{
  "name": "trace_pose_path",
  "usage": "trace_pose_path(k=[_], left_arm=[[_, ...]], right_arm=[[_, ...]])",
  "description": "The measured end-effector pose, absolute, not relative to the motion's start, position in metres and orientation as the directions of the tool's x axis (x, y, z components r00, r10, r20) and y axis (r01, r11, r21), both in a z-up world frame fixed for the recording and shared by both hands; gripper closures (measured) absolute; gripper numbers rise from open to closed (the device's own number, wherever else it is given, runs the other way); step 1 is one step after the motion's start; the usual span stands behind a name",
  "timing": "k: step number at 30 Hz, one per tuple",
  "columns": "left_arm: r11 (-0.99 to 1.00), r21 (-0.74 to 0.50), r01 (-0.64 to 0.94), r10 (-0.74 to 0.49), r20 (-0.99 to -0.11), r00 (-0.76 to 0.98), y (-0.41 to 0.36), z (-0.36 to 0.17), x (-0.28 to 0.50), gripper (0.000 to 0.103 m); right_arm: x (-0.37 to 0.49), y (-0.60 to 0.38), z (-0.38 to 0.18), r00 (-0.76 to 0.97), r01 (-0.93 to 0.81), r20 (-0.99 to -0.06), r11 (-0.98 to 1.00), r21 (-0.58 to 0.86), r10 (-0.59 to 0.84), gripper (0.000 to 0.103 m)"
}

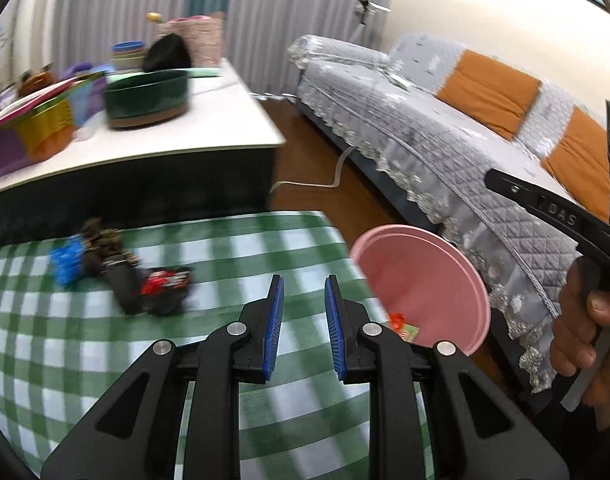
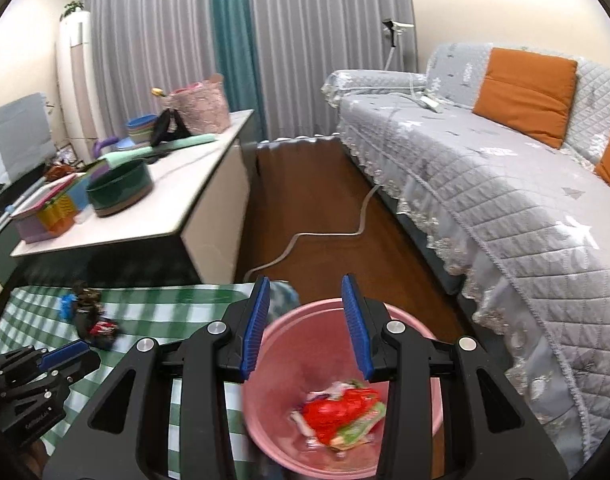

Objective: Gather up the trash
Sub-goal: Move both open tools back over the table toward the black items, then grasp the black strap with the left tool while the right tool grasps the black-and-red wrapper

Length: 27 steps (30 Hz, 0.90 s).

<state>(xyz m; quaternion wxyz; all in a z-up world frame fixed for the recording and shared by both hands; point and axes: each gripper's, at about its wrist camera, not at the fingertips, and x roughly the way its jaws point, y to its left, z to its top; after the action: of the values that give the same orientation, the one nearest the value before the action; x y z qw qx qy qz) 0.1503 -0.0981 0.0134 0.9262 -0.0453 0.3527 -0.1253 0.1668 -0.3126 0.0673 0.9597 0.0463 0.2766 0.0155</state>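
Left wrist view: the left tongs (image 1: pixel 304 300) stand spread with nothing between them, above the green checked table (image 1: pixel 105 344). A heap of wrappers (image 1: pixel 121 276), dark, red and blue, lies near the table's far edge, well apart from the tongs. The next step is likely to reach there and pinch one piece cleanly. A pink bin (image 1: pixel 421 288) stands just off the table's right edge.

Right wrist view: the right tongs (image 2: pixel 307 320) hang spread and empty over the bin, which holds red, green and white scraps (image 2: pixel 341 408) at its bottom.
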Motion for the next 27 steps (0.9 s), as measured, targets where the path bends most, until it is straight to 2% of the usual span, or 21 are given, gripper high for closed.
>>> trace_pose_path(k=[6, 11, 27], left_arm=[[0.976, -0.205, 0.073, -0.19, -0.636, 0.748, -0.038, 0.0, 0.144, 0.082], [0.973, -0.231, -0.029, -0.131, -0.646, 0.752, 0.003, -0.019, 0.145, 0.082], [0.959, -0.273, -0.076, -0.128, -0.656, 0.744, 0.022, -0.046, 0.184, 0.081]], right_arm=[[0.167, -0.268, 0.064, 0.845, -0.107, -0.514, 0.989, 0.104, 0.146, 0.064], [0.175, -0.228, 0.05, 0.815, -0.19, -0.537, 0.976, 0.11, 0.219, 0.064], [0.199, -0.174, 0.014, 0.748, -0.29, -0.595, 0.951, 0.105, 0.294, 0.064]])
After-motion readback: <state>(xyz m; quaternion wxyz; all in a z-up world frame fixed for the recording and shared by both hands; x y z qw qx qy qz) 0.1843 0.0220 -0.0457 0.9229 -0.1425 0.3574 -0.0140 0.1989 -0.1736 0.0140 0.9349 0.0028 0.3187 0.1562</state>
